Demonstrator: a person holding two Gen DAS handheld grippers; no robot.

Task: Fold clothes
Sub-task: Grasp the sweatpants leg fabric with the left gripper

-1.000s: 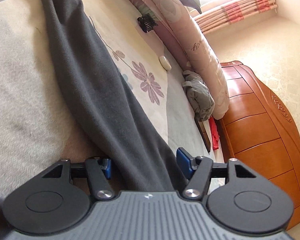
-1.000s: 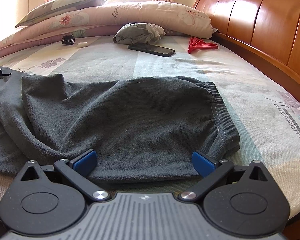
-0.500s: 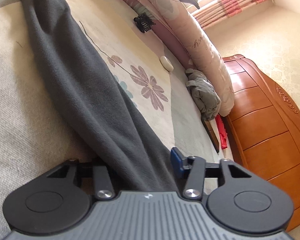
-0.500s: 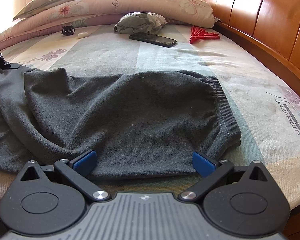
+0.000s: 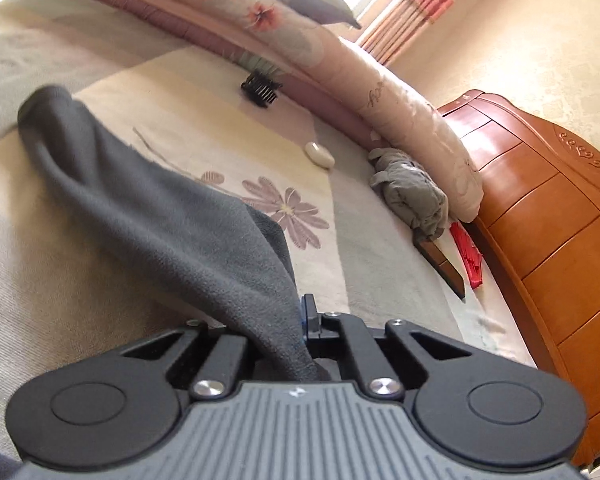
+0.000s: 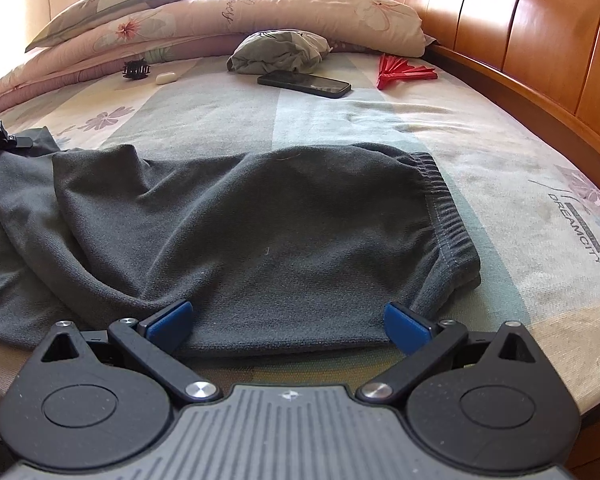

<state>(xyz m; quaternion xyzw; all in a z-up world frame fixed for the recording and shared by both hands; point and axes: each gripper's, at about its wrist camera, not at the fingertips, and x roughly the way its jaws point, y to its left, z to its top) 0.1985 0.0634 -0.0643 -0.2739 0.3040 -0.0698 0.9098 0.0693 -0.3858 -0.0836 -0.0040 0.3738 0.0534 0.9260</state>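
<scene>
The dark grey fleece trousers lie across the near part of the pale floral bedsheet, elastic waistband toward the glossy orange-brown wooden headboard, legs trailing off the other way. The right gripper hovers at the garment's near edge with its blue-padded jaws spread wide, one pad at each side of the cloth, gripping nothing. The left gripper has its jaws pinched tight on a bunched trouser leg, which rises off the sheet to it in a taut ridge (its far end is blurred). Farther up the bed sit a black smartphone, a folded red paper fan, a crumpled grey-green cloth bundle, a small white oval case and a black claw hair clip, all in front of the rolled pink flowered quilt.
</scene>
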